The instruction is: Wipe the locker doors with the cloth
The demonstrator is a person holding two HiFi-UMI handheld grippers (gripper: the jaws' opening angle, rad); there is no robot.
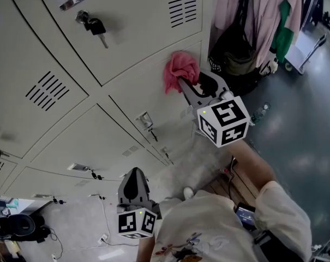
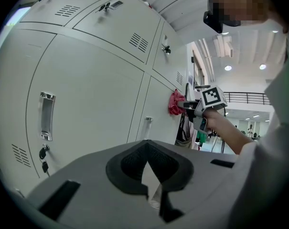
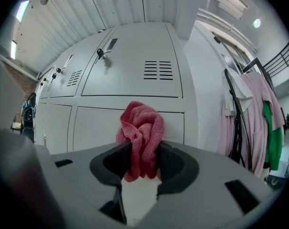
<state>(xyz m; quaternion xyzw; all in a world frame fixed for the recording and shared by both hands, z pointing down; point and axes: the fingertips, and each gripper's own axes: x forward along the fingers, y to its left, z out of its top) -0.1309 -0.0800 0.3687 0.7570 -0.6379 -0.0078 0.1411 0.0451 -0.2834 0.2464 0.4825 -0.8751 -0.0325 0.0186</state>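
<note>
Right hand-held gripper (image 3: 143, 165) clenched on pink cloth (image 3: 140, 128), bunched betw. jaws & apparently pressed to locker door (image 3: 101, 123) straight ahead. Left hand-held gripper (image 2: 148, 171) closed, empty, held low, well apart from cloth. Wiping prob. under way on this door. No wipe marks visible, so done vs. left unclear. Other doors (image 3: 130, 66) above & beside likely pending.
</note>
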